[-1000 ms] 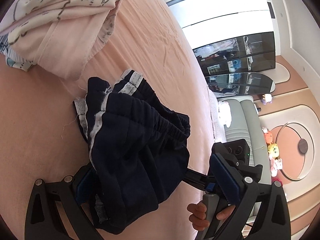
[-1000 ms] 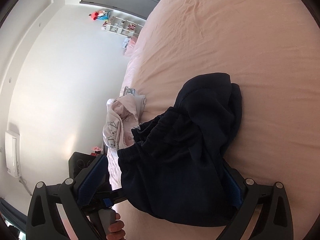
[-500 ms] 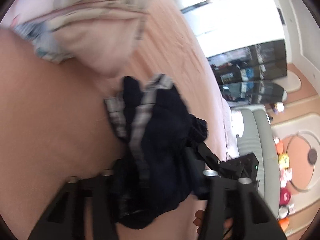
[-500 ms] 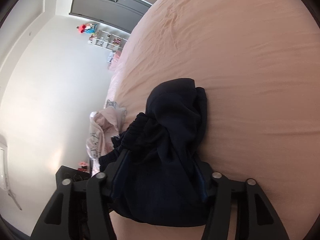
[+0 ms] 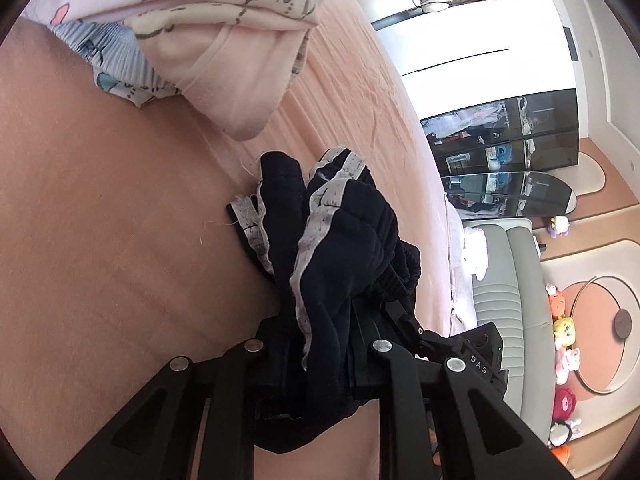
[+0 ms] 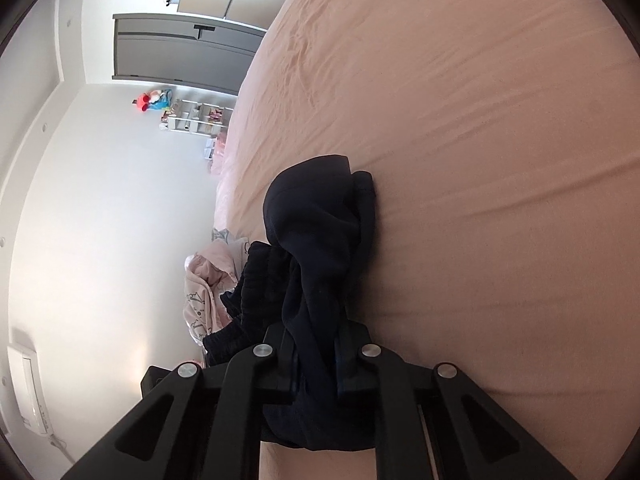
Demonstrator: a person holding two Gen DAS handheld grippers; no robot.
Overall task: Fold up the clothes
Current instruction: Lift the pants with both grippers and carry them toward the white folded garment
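Both grippers have just closed. The left gripper (image 5: 320, 356) now clamps the striped side of the navy shorts (image 5: 340, 248), bunched on the bed (image 5: 100, 240); the right gripper (image 6: 316, 364) pinches their other side. They look ready to lift; both reach forward, low and near together.

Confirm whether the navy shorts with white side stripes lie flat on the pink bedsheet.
No: the navy shorts with white side stripes are bunched up, pinched in the left gripper.
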